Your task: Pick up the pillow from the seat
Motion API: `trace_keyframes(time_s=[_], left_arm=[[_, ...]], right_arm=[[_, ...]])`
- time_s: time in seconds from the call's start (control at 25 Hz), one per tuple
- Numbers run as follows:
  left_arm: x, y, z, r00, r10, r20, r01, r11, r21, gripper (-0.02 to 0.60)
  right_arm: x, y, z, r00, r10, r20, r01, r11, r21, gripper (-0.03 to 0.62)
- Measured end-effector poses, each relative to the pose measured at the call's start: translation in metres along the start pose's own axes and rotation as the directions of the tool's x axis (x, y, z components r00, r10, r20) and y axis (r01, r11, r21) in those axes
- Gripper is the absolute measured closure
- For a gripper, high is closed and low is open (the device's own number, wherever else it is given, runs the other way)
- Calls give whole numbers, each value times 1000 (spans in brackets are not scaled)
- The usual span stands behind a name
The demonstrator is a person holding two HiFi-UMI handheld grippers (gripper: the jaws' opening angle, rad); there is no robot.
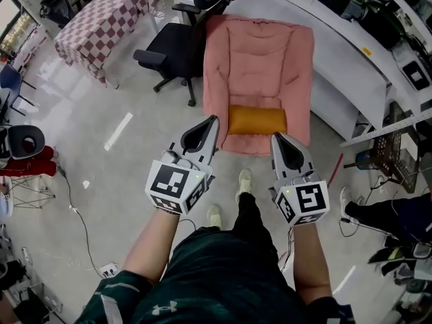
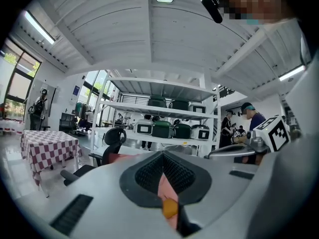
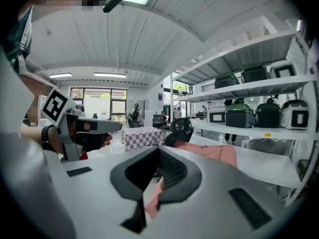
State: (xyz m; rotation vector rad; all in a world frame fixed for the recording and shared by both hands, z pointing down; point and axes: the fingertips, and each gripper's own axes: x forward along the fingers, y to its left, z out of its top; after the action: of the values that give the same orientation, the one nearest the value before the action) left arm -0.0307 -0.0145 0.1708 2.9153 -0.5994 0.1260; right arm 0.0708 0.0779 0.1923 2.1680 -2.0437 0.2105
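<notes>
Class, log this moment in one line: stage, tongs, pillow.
stage: pre-grasp | left tongs: shut, empty | right tongs: shut, empty | pillow: on pink armchair seat, untouched

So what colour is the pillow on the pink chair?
Orange, like mustard. The small rectangular pillow shows best in the head view.

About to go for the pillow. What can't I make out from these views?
- Left gripper view: the pillow is only an orange sliver; the shut jaws of the left gripper hide the rest.
- Right gripper view: no pillow visible; the right gripper blocks it, and only bits of the pink armchair show.
- Head view: the gap between gripper tips and pillow, seen only from above.
</notes>
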Motion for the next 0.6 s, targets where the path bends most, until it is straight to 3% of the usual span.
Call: trace_keyframes(time_s=[0.36, 0.6], left_arm=[[83, 48, -50, 995, 82, -48, -83, 996, -19, 577], [125, 79, -110, 982, 142, -128, -151, 986, -67, 577]], right_arm=[[111, -39, -61, 984, 148, -100, -154, 987, -51, 589], [177, -49, -133, 942, 263, -206, -283, 957, -71, 589]])
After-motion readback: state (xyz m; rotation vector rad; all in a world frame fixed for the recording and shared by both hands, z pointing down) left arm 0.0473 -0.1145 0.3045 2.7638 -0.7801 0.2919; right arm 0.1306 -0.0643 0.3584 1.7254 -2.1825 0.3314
